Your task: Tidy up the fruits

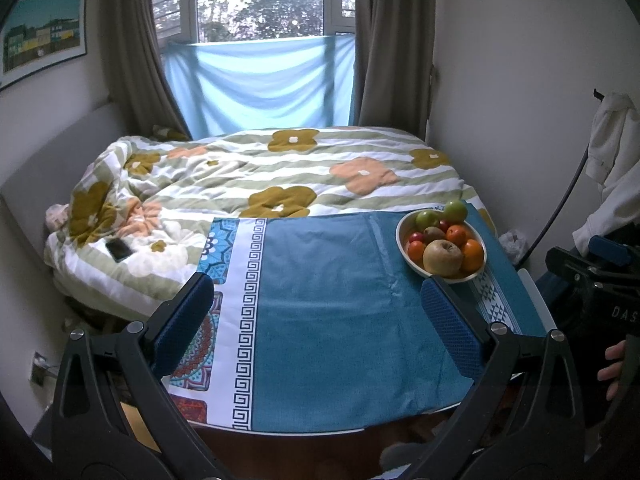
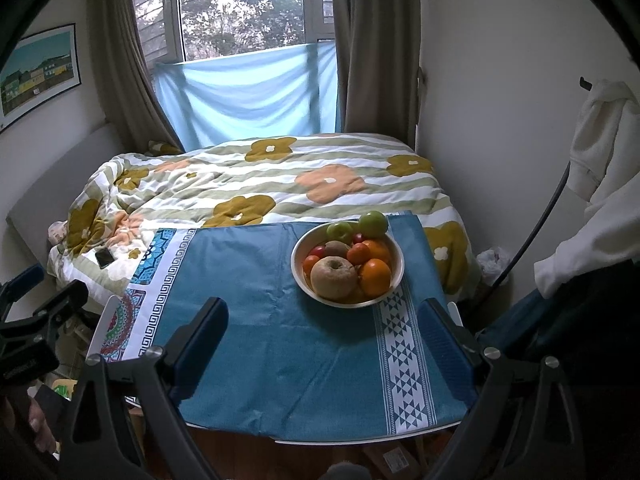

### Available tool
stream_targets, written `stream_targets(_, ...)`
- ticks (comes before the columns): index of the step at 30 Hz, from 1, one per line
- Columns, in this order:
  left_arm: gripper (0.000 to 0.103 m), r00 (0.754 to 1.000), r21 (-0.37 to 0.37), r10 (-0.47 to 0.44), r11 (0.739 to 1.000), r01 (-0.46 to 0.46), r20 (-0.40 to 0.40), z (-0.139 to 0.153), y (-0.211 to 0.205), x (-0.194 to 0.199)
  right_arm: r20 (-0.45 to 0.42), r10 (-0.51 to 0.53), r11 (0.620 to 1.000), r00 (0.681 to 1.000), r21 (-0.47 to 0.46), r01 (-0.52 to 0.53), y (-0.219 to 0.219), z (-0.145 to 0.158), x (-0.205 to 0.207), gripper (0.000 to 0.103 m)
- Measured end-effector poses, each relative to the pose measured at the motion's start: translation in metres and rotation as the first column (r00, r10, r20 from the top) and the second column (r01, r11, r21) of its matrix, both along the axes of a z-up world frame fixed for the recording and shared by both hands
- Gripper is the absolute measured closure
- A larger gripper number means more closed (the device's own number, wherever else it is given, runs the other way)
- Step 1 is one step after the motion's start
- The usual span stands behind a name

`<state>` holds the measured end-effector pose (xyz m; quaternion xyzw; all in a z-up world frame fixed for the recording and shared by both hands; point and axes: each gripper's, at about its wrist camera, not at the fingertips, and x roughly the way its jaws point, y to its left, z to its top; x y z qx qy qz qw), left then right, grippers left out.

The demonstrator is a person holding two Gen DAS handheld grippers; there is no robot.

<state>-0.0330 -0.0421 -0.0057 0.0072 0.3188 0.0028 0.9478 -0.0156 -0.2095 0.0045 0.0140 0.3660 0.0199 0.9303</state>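
- At the far left we see a framed picture of coloured houses (image 1: 42, 30) hanging on the pale wall.
- Below it, a black phone (image 1: 118, 250) lies on the white quilt with mustard and peach flowers (image 1: 256, 168) that covers the bed.
- The left tongs (image 1: 316, 302) hover over the near edge of the desk, their blue-padded fingers (image 1: 184, 316) wide apart with nothing between them.
- Under them spreads the teal cloth with a white key-pattern band (image 1: 320, 280) that covers the desk (image 2: 104, 320).
- Behind the bed, a pale blue sheet (image 2: 248, 92) is stretched across the lower window between grey-brown curtains (image 2: 372, 48).
- The right tongs (image 2: 324, 326) likewise stand open and empty above the cloth, just short of the bowl.
- The round cream bowl of fruit (image 2: 394, 276) sits on the cloth at the far right part of the desk, close to the bed.
- In it we make out a large brownish apple (image 2: 334, 278) at the front, oranges (image 2: 376, 276) beside it, and two green apples (image 2: 373, 224) at the back; small red fruits lie between.
- At the far right a white garment (image 2: 600, 152) hangs by the wall.
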Motion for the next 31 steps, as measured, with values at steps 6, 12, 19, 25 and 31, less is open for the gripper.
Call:
stream_targets(6,0.000,1.000,0.000,-0.002,1.000,0.002,0.002,-0.0004,-0.0003,-0.0013,0.004,-0.004,1.000,1.000,0.000,0.004,-0.0039,-0.0016,-0.0013,0.009)
stream_targets(12,0.000,1.000,0.001,-0.002,1.000,0.002,0.001,-0.0007,-0.0011,-0.0014,0.005,-0.007,1.000,1.000,-0.001,0.007,-0.0046,-0.0016,-0.0016,0.009)
stream_targets(19,0.000,1.000,0.019,-0.015,1.000,0.015,0.003,0.0023,-0.0054,-0.0019,0.009,-0.010,1.000,1.000,0.000,0.010,-0.0052,0.0012,-0.0011,0.009)
stream_targets(25,0.000,1.000,0.024,-0.014,1.000,0.013,0.018,0.0041,-0.0034,-0.0035,0.009,-0.011,1.000,1.000,-0.001,0.011,-0.0061,0.0019,-0.0006,0.009)
stream_targets(31,0.000,0.999,0.028,-0.013,1.000,0.012,0.038,0.0053,-0.0010,-0.0063,0.010,-0.010,1.000,1.000,0.000,0.010,-0.0062,0.0018,-0.0012,0.009)
